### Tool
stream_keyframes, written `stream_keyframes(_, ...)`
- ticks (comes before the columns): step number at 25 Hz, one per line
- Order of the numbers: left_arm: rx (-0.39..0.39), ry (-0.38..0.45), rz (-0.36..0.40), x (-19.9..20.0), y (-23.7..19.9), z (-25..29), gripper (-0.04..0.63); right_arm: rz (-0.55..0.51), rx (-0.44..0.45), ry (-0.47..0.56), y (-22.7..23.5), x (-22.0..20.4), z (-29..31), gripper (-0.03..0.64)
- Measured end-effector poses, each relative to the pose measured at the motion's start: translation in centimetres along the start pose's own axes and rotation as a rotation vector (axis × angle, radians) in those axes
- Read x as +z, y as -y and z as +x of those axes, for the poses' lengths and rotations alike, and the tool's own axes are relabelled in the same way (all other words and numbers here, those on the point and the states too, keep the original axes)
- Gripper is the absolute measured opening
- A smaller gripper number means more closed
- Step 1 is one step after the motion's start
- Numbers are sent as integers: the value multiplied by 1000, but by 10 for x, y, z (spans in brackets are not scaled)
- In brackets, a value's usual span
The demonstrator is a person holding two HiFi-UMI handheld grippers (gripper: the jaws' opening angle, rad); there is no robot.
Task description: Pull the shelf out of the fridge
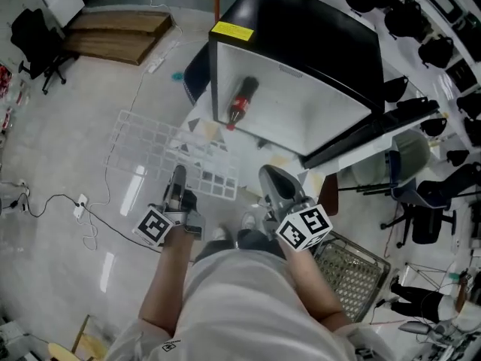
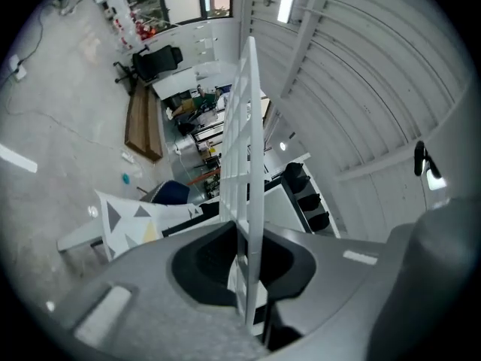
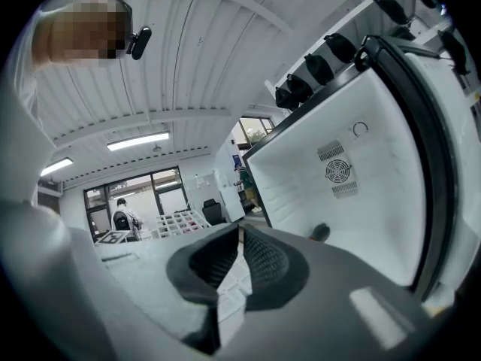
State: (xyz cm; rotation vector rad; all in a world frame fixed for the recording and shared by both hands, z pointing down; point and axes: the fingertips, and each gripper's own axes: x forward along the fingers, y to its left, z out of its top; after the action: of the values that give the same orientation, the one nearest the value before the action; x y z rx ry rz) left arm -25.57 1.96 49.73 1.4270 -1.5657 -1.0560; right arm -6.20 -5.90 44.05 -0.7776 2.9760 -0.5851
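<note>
Left gripper (image 2: 246,235): clenched on edge of wire shelf (image 1: 160,146)
Right gripper (image 3: 241,239): jaws together, holding nothing
Fridge (image 1: 301,59): open, wire shelf outside it, over floor (image 1: 68,156)

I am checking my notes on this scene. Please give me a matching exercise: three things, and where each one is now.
Things:
1. shelf
2. bottle
3. left hand-held gripper

Places or states:
A. inside the fridge
B. shut on the shelf's edge
C. outside the fridge, in front of it

Pairs: 1-C, 2-A, 3-B.
</note>
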Motion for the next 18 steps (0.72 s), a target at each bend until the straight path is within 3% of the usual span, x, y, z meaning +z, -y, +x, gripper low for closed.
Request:
stream_keyframes(3, 22, 2, 245, 19, 8, -1, 33, -26, 38, -2, -2, 9, 12, 21)
stream_keyframes(5, 37, 11, 356, 29, 16, 0, 33, -42, 64, -5, -3, 14, 20, 21)
stream_keyframes(13, 86, 35, 564, 51, 39, 13, 32, -98, 140, 1, 4, 37, 49, 21)
stream_keyframes(18, 141, 19, 757, 61, 54, 23, 32, -146, 178, 3, 6, 50, 61, 21)
